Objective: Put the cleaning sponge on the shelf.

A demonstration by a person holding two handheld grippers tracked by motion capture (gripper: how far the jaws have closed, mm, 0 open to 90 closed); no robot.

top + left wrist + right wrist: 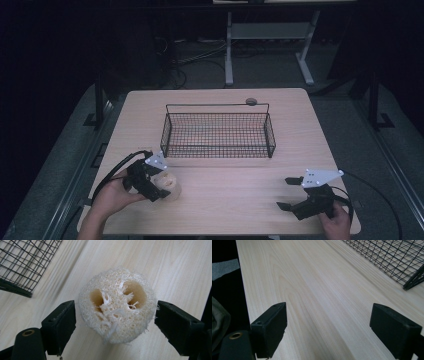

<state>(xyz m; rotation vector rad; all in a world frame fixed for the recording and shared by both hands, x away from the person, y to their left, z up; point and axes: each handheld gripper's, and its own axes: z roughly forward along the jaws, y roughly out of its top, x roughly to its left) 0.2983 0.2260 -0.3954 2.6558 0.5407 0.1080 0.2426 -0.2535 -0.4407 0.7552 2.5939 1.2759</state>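
Left gripper [159,187] sits low over the near left part of the worktop [235,195], held in the person's left hand [112,195]. Its jaws are spread wide around a loofah sponge [166,183]. In the left gripper view the loofah sponge [117,306] lies on the wood between the two black jaws, a thin gap on the left side; on the right the jaw is just at the fibres, can't tell if touching. Not pinched. Sponge is pale cream, round, fibrous, with two hollow holes facing up toward the camera, loose strands at the front. Left gripper [115,317] straddles it, cable trailing off the near left worktop edge in the high view.

Wire basket [218,134], black, rectangular, with a thin handle bar over the far side, stands mid-worktop, apart from the sponge, beyond and to the right of it. A corner of the wire basket [23,263] shows top left in the left gripper view.

Right gripper [289,192] is at the near right of the worktop, held by the right hand [336,222], grey three-cornered plate on top. Jaws spread wide, nothing between them but bare wood. In the right gripper view the right gripper [328,327] points along the worktop [312,302], with the wire basket [392,257] at top right, well apart.

Small round dark object [251,101] lies near the far edge, just behind the basket handle; too small to identify.
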